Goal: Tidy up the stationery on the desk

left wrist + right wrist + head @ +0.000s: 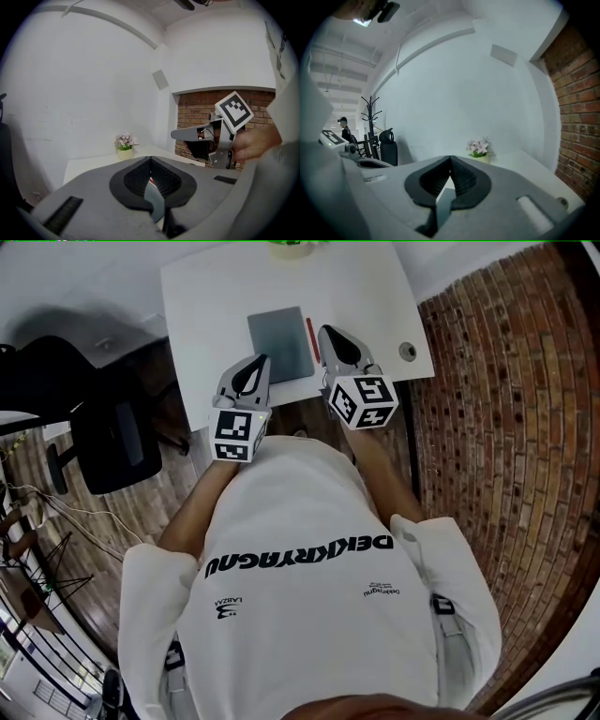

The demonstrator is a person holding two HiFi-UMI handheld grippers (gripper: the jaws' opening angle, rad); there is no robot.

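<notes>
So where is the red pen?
In the head view, the red pen lies on the white desk, between the grey notebook and the right gripper.

You're at the near edge of the desk (206, 296). Pad (279, 341) lies on it at ctr, w/ pen (313, 340) just R of it, along its R edge. Flower pot (291, 247) sits at the far edge, behind the pad. Your L gripper (261, 364) is at the pad's near-L corner; R gripper (328, 334) just R of the pen. Cable hole (407, 351) is further R, near the desk's R edge. Chair (103, 427) stands L of desk, brick wall (506, 427) to its R.
</notes>
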